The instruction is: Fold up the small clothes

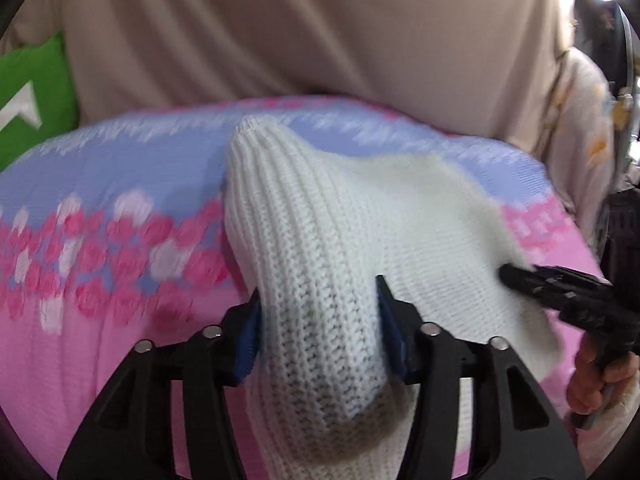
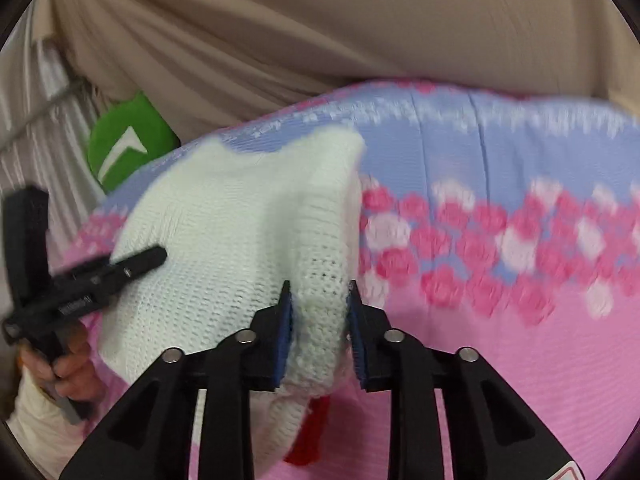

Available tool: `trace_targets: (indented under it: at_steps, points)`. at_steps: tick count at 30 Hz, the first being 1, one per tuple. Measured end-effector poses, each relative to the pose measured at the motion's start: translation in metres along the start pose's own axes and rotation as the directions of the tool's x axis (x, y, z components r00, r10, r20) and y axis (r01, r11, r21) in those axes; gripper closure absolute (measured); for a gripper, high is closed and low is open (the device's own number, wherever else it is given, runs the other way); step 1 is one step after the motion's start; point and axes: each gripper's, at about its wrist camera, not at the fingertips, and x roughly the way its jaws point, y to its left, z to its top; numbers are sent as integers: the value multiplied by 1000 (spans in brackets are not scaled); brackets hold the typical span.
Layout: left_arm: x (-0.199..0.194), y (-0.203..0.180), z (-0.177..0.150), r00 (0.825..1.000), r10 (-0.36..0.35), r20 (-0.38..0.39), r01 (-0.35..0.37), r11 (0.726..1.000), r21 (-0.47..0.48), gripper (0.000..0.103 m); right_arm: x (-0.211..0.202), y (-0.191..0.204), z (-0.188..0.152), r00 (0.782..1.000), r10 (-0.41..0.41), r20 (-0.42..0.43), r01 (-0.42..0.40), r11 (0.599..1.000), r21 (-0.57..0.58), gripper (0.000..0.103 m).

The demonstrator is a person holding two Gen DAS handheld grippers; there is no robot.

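From the left wrist we see our left gripper (image 1: 318, 328) clamped on a bunched ribbed end of the white knit garment (image 1: 340, 232), lifting it off the pink floral sheet (image 1: 80, 360) to fold it. From the right wrist, our right gripper (image 2: 320, 332) pinches the opposite edge, keeping the knit spread.

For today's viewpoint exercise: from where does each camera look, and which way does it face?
Left wrist: on the left gripper, facing down along its fingers at the white knit; the right gripper and hand show.
Right wrist: on the right gripper, facing the knit; the left gripper shows.
Shared: knit, floral cloth.
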Motion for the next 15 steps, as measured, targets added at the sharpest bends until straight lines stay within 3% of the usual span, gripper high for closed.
trace_targets:
  at_steps: [3, 7, 9, 11, 13, 15]
  points:
    - [-27, 8, -9, 999, -4, 34, 6, 999, -41, 48, -29, 13, 0, 999, -6, 52, 7, 1000, -30, 75]
    - [-73, -3, -15, 987, 123, 102, -120, 992, -28, 50, -64, 36, -15, 993, 29, 117, -22, 998, -58, 82]
    - [-85, -15, -18, 983, 138, 119, -137, 990, -17, 50, -57, 44, -25, 996, 18, 87, -10, 996, -85, 93]
    - [-89, -32, -24, 983, 141, 113, -143, 990, 5, 47, -36, 49, -35, 998, -59, 19, 61, 992, -109, 99]
    - [-75, -44, -32, 979, 194, 70, -195, 981, 19, 43, -16, 45, -42, 994, -96, -47, 90, 990, -109, 103]
    - [-52, -49, -44, 966, 258, 10, -258, 966, 22, 43, -25, 47, -45, 995, -99, -24, 96, 991, -93, 103]
